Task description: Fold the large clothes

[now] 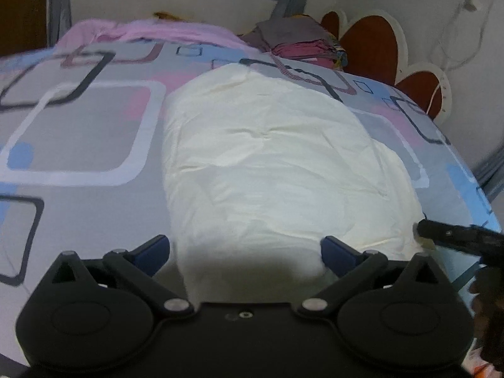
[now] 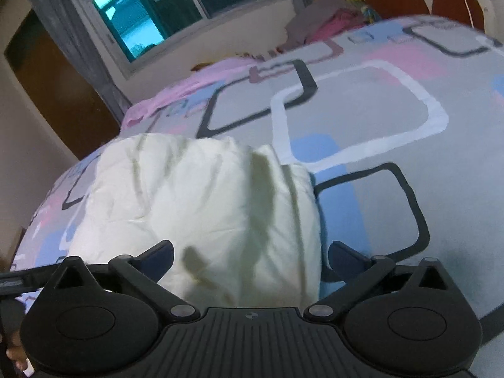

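Tools left and right tilt downward, jaws wide, seemingly gripping nothing, over the cream garment.

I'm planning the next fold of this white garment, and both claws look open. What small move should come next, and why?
Probably lower the left claw onto the near edge of the white garment and close on it. Both claws stand open and hold nothing, and the cloth lies as a wrinkled oblong on the bedsheet, seemingly ready for another fold.
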Available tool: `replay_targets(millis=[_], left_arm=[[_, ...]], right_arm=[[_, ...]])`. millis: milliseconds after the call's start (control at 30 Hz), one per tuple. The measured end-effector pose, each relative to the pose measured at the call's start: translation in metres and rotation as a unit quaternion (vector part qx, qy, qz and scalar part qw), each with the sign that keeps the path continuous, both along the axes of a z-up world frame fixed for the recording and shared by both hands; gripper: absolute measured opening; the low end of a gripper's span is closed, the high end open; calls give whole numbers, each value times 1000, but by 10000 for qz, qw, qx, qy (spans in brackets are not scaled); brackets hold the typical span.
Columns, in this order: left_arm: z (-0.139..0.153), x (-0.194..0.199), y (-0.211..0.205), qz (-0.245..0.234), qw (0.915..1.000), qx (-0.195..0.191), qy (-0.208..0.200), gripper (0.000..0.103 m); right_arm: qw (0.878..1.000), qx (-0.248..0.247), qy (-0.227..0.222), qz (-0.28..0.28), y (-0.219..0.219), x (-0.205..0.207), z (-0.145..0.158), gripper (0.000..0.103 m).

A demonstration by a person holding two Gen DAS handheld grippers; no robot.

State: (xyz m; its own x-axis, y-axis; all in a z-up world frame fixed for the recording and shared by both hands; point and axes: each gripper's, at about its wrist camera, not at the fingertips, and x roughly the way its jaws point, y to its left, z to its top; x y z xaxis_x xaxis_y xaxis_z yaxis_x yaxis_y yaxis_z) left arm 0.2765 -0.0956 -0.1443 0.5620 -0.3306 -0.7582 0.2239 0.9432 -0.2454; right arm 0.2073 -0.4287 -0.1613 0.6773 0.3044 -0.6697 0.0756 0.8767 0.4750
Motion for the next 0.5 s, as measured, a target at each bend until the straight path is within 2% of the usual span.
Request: replay_targets(millis=[100, 200, 233, 333, 367, 400, 467, 500], left_arm=[[-9, 8, 5, -15, 9995, -261, 188, 103], [-25, 20, 12, 73, 9957, -748, 544, 103], [-31, 24, 15, 122, 9930, -959, 681, 103], [-42, 28, 18, 149, 9890, -1227, 814, 102], [-42, 28, 17, 139, 9891, -1231, 793, 101], [-42, 27, 16, 134, 9893, -1232, 775, 98], [-41, 26, 16, 184, 9888, -1275, 752, 94], [-39, 25, 16, 211, 9886, -1299, 732, 89]], right_arm=[[9979, 538, 352, 2, -9, 19, -19, 103], [9898, 1285, 607, -7, -16, 28, -37, 103], [9895, 1337, 553, 35, -16, 29, -38, 103], [9887, 1384, 510, 273, -14, 35, -37, 101], [9861, 1528, 511, 400, -14, 36, -38, 85], [9815, 1764, 578, 468, -13, 38, -42, 74], [9780, 1912, 617, 559, -13, 40, -44, 68], [9759, 2007, 623, 581, -14, 41, -44, 60]])
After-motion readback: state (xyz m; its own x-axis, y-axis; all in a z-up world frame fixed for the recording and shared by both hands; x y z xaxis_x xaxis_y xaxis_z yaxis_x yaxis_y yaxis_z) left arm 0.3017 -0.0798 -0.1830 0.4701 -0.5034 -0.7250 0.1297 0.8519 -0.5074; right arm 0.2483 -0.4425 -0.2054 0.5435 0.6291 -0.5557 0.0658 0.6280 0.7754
